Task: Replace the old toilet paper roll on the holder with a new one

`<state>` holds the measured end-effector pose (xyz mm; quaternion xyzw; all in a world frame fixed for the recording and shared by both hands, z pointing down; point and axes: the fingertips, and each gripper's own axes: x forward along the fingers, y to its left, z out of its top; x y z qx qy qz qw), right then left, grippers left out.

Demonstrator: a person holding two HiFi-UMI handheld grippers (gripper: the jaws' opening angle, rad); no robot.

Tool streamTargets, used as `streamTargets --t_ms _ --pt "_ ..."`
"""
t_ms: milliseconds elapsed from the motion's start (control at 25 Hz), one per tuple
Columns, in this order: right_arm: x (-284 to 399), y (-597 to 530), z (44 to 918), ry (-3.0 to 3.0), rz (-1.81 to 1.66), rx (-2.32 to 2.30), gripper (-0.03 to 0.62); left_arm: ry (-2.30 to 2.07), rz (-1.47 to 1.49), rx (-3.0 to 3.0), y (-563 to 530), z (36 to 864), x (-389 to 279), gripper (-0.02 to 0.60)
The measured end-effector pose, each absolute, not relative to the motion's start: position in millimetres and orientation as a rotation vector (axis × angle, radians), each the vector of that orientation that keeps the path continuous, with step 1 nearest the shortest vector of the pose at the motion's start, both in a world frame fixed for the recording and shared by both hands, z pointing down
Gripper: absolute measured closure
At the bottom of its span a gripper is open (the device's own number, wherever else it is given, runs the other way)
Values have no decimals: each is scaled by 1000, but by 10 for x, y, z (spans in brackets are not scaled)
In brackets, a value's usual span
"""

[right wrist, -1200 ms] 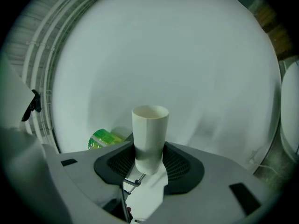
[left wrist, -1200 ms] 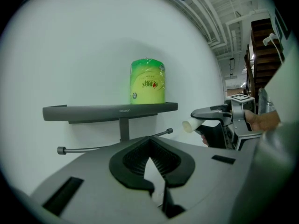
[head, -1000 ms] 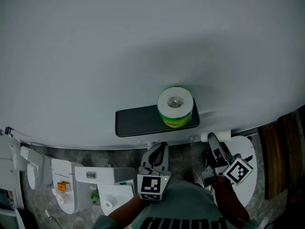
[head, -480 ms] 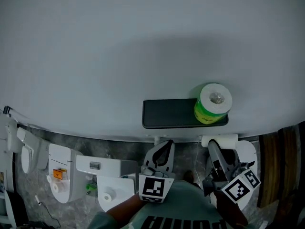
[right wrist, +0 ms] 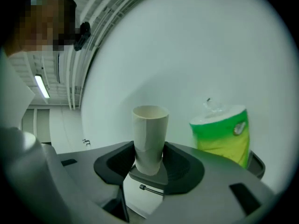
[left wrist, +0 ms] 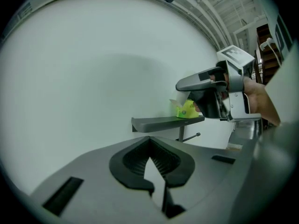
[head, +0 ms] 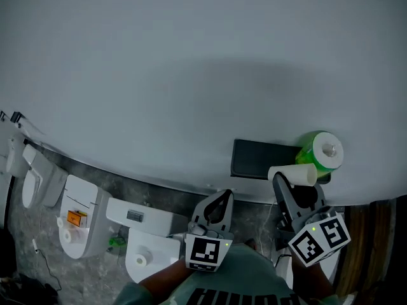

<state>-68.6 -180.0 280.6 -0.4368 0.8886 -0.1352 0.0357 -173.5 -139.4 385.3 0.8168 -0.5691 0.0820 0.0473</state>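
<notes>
White cardboard tube (right wrist: pixel 148 139), empty, sat clamped in right gripper (right wrist: pixel 148 168), left gripper (left wrist: pixel 158 174) had jaws together on nothing; tube needed ditching clear of green-wrapped new roll (right wrist: pixel 223 135) first.

Dark shelf (head: pixel 259 160) — wrapped green roll (head: pixel 316 155)

grey left gripper (head: pixel 218 199) and right gripper (head: pixel 284 184), black-white marker cubes (head: pixel 206 251), teal shirt (head: pixel 251 273)

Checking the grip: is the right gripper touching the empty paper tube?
Touching. The right gripper view shows the empty paper tube standing upright, pinched between the jaws of the right gripper.
</notes>
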Motion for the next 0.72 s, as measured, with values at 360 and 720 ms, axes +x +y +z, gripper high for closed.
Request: streamTargets --t_ms 360,720 --pt "-1084 -2195 2994 2953 -298 -1518 402 -1740 210 2481 -1478 3869 -1930 577" --pt "-1165 -2386 3224 3070 -297 -1659 401 -1739 179 2475 -1500 3880 -1963 577"
